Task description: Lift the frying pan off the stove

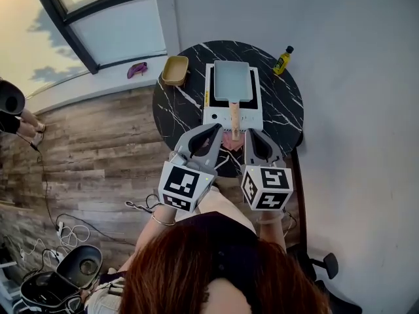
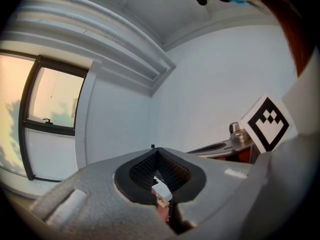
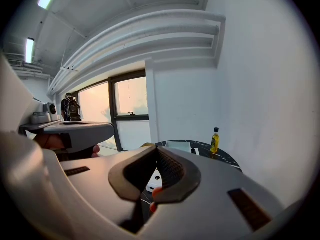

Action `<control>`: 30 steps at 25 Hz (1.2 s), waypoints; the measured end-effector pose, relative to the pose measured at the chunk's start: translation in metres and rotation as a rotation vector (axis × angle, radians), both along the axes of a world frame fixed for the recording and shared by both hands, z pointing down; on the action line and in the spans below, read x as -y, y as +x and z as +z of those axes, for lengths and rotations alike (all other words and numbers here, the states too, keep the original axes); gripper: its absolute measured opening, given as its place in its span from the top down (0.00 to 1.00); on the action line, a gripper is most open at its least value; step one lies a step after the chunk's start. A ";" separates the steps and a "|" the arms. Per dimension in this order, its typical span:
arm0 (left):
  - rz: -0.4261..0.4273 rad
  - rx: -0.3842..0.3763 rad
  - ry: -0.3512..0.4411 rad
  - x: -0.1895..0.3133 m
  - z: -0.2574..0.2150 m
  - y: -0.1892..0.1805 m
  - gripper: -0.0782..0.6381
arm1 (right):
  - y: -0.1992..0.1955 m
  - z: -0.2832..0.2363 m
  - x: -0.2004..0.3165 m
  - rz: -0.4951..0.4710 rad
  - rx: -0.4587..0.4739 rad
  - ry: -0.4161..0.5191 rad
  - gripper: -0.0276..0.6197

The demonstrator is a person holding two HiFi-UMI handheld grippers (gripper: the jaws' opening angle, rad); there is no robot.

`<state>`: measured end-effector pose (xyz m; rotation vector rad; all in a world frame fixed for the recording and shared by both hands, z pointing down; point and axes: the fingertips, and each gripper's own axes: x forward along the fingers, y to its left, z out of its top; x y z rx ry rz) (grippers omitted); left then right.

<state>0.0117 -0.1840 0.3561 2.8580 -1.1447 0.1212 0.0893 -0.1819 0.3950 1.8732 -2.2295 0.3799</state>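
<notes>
Stove on black marble table; wood floor

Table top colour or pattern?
The table is black with white marble-like veining; it shows best in the head view.

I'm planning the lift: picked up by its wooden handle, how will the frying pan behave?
Likely front-heavy: the frying pan has a wide rectangular body on one narrow handle, so it may droop at the far end. It looks rigid and empty, so nothing should flex or spill.
</notes>
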 end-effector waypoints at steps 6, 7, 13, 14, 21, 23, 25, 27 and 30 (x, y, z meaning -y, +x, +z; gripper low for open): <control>-0.016 0.007 -0.015 0.021 0.006 0.008 0.87 | 0.007 0.011 0.023 -0.025 0.009 -0.033 0.92; -0.018 0.009 -0.018 0.024 0.008 0.010 0.87 | 0.009 0.014 0.027 -0.029 0.009 -0.040 0.91; -0.033 0.014 -0.035 0.044 0.016 0.018 0.87 | 0.017 0.031 0.048 -0.051 0.018 -0.087 0.89; -0.035 0.015 -0.038 0.047 0.017 0.019 0.87 | 0.018 0.034 0.051 -0.055 0.021 -0.094 0.89; -0.046 0.027 -0.056 0.060 0.027 0.027 0.88 | 0.023 0.055 0.070 -0.086 0.055 -0.148 0.85; -0.051 0.028 -0.061 0.065 0.029 0.028 0.87 | 0.023 0.061 0.076 -0.096 0.068 -0.166 0.83; -0.056 0.031 -0.065 0.070 0.031 0.030 0.87 | 0.024 0.068 0.082 -0.105 0.084 -0.186 0.81; -0.062 0.035 -0.067 0.074 0.033 0.031 0.87 | 0.026 0.077 0.088 -0.113 0.101 -0.204 0.80; -0.071 0.039 -0.071 0.078 0.036 0.032 0.87 | 0.028 0.088 0.094 -0.122 0.122 -0.228 0.77</control>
